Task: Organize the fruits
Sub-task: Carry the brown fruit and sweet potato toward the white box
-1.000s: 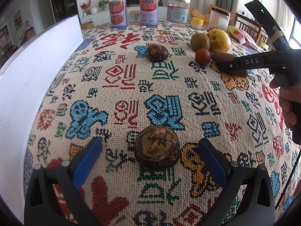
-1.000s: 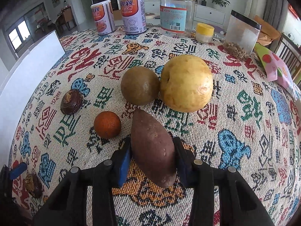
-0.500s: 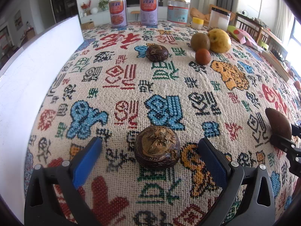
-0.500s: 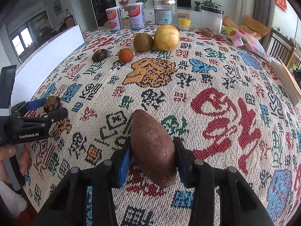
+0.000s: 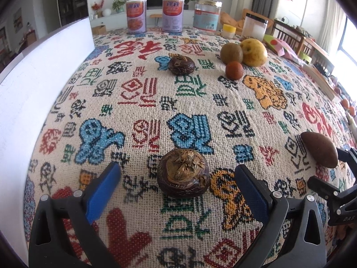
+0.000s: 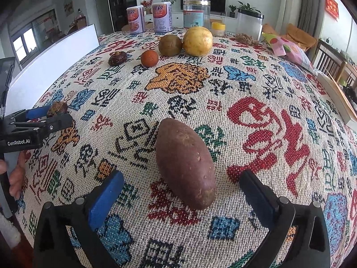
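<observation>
A reddish-brown sweet potato (image 6: 186, 164) lies on the patterned tablecloth between the wide-spread blue pads of my right gripper (image 6: 181, 191). Its jaws are opening and neither pad touches it. The same sweet potato (image 5: 319, 148) shows at the right edge of the left wrist view. My left gripper (image 5: 177, 184) stands open around a dark brown water chestnut (image 5: 183, 173), with a gap on both sides. Far back sit a second water chestnut (image 5: 181, 65), a small orange fruit (image 5: 233, 70), a green-brown round fruit (image 5: 231, 53) and a large yellow fruit (image 5: 254, 52).
A white board (image 5: 44, 71) stands along the table's left side. At the back edge are two labelled cans (image 5: 136, 16), a clear jar (image 5: 207, 17), a small yellow-lidded jar (image 5: 229, 30) and a plastic container (image 5: 254, 28). A snack bag (image 6: 290, 50) lies back right.
The right gripper carried the sweet potato from beside the far fruits to the near part of the table, set it down and spread its jaws. The left gripper stayed put.
</observation>
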`<act>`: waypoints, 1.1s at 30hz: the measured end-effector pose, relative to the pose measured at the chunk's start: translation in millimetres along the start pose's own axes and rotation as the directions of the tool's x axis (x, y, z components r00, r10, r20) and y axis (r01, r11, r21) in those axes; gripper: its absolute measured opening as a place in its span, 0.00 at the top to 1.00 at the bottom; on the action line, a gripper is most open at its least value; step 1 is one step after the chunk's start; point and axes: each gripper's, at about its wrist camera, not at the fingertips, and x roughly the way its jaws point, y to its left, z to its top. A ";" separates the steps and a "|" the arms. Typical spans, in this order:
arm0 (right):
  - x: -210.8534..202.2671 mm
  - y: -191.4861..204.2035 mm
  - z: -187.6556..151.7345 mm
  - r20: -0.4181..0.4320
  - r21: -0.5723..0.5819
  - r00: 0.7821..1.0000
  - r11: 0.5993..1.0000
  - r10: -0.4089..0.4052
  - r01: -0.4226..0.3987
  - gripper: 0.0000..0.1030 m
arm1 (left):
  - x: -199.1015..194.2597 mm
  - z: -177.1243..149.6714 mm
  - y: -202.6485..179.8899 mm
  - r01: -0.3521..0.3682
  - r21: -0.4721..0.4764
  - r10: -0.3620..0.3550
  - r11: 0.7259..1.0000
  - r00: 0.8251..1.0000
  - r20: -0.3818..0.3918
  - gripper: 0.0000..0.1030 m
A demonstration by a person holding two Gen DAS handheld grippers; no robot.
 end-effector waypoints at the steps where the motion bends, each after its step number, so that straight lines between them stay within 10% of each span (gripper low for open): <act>1: -0.1 0.3 -0.2 0.001 0.001 1.000 1.000 0.002 -0.002 0.00 | -0.1 0.0 -0.1 -0.001 0.001 0.001 1.000 1.000 0.000 0.01; 6: -12.7 -35.6 -4.2 0.080 0.137 0.959 0.950 0.272 -0.281 0.00 | -3.4 0.0 -8.4 -0.026 0.093 0.029 0.995 0.999 -0.037 0.03; 8: -16.0 -56.4 -1.9 0.064 0.230 0.928 0.899 0.368 -0.372 0.03 | -7.0 -1.5 -11.6 -0.023 0.116 0.028 0.993 0.999 -0.038 0.21; 12: -25.6 -52.5 25.3 -0.028 0.162 0.950 0.939 0.310 -0.302 0.14 | -11.1 -0.1 -14.7 -0.008 0.105 0.011 0.994 1.000 -0.028 0.57; 20: 16.5 1.7 51.4 -0.316 -0.152 0.947 0.981 0.065 -0.118 0.60 | -41.7 -8.9 11.6 0.043 0.005 -0.043 0.999 0.998 -0.039 0.60; 24: 10.2 -20.4 44.7 -0.307 0.030 0.931 0.980 0.197 -0.197 0.61 | -75.8 -10.1 43.2 0.130 -0.128 -0.132 0.983 0.991 -0.007 0.60; 28: 7.0 -56.8 34.9 -0.156 0.444 0.817 0.778 0.556 -0.445 0.61 | -120.4 -5.5 77.9 0.209 -0.245 -0.199 0.947 0.978 0.063 0.60; 33: -0.3 -19.1 61.9 0.010 0.544 0.638 0.531 0.770 -0.649 0.61 | -182.7 8.3 149.6 0.173 -0.355 -0.121 0.919 0.979 0.162 0.60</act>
